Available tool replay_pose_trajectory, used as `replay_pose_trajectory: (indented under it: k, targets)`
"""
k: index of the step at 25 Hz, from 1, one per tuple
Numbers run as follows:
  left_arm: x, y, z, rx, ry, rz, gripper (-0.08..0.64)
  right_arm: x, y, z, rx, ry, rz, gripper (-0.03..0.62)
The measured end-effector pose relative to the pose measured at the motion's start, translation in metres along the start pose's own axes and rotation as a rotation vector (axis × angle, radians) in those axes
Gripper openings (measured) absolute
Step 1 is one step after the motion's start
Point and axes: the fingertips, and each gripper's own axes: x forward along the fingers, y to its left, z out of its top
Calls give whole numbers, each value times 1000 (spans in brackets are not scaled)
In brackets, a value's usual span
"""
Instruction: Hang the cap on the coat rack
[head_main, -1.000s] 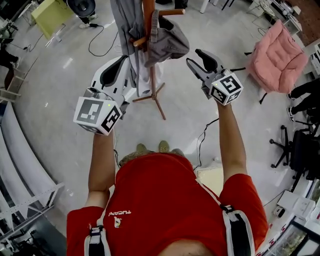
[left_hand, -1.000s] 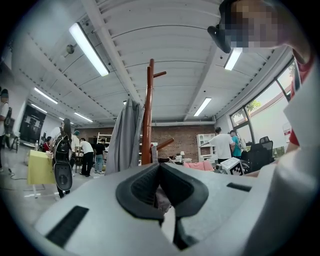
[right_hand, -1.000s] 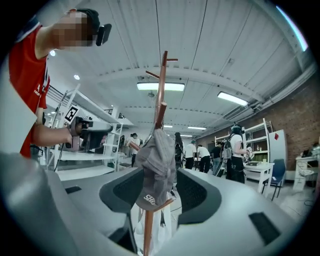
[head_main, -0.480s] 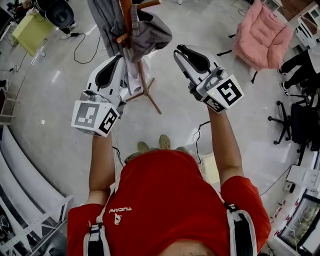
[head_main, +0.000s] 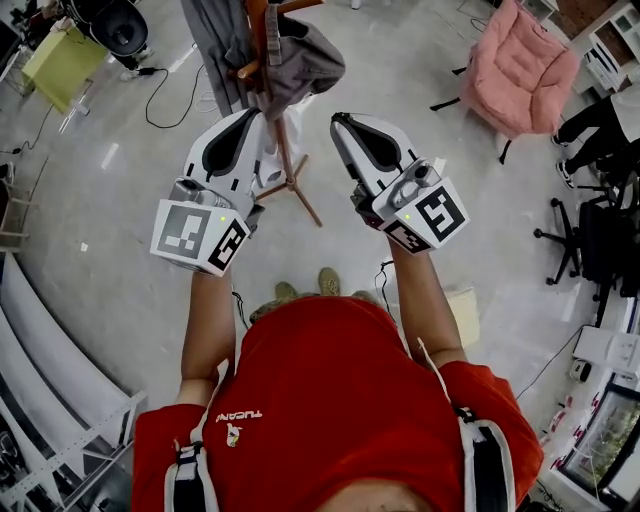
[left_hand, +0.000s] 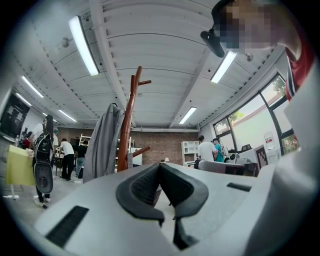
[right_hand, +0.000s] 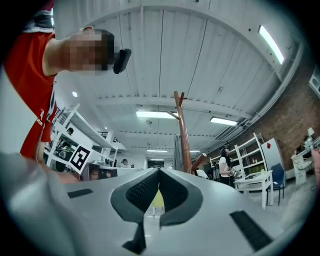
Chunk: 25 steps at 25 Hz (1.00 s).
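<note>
**Cap let go on the rack; both grippers back off empty**

The left gripper (left_hand: 160, 167) is held below the rack with its jaws together and nothing between them, much as a second ago. Past it, the grey cap (head_main: 312, 62) hangs from a peg of the wooden coat rack (head_main: 284, 150), beside a grey coat (head_main: 215, 35), and neither gripper touches it. The right gripper (right_hand: 159, 171), whose jaws gaped just beside the cap a second ago, has drawn back toward the person, and its jaws now meet on nothing. The hanging looks done, provided the cap keeps its seat on the peg.
</note>
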Motion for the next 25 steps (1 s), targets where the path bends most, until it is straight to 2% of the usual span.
replay_pose_trajectory:
  k: [16,25]
  targets:
    - [-16,9,4,8,-4,30,9,10,7,-7,21,-4,23,23]
    - [-11,10,0,4,5,19,9,6,1,-13,33,0,11,23]
